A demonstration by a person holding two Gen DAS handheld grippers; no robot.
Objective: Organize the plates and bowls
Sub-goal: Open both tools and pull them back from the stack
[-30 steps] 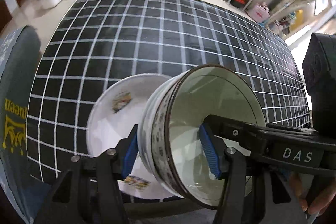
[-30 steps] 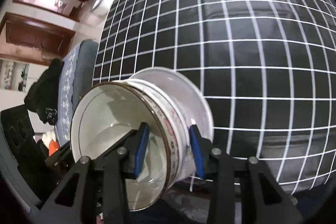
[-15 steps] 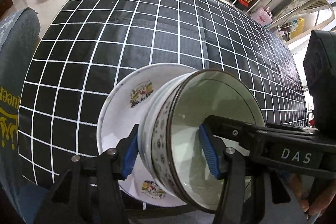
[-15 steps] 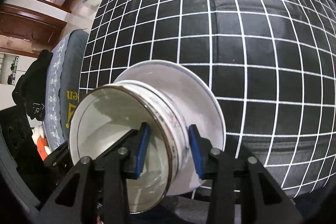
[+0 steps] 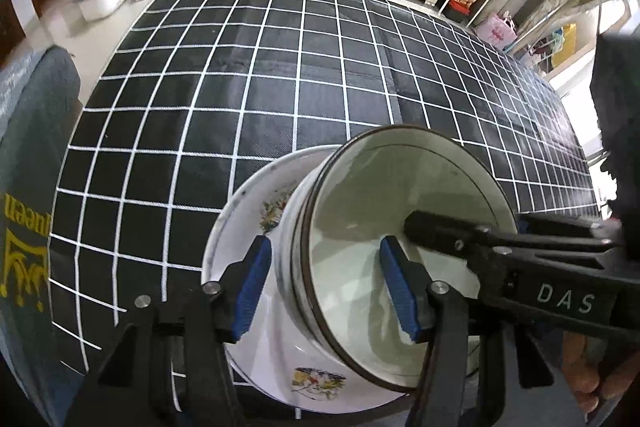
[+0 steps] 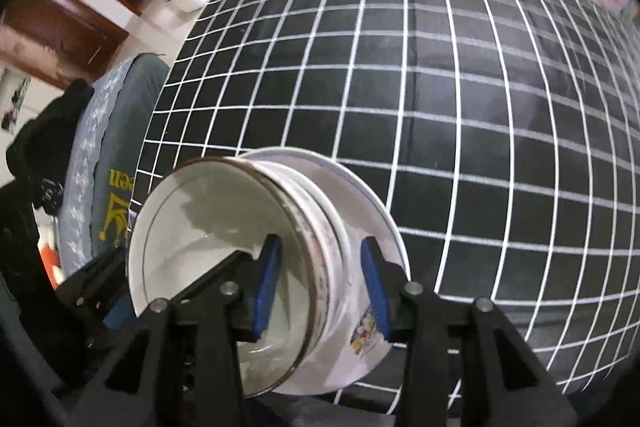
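Left wrist view: straddling the bowl (image 5: 400, 195) wall with the left gripper (image 5: 328, 287), pads apart, not pressing. Seated on the plate (image 5: 248, 211) under the fingertips. Stacking judged done; next, withdrawing straight back without nudging.

Right wrist view: right gripper (image 6: 322, 281) likewise astride the wall, just been opening, loose. Ahead only grid cloth (image 6: 460, 87); no obstruction.

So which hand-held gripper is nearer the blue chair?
Left. The left hand-held gripper straddles the bowl wall on the side facing the chair; the right hand-held gripper straddles the far wall, its jaws having just opened further.
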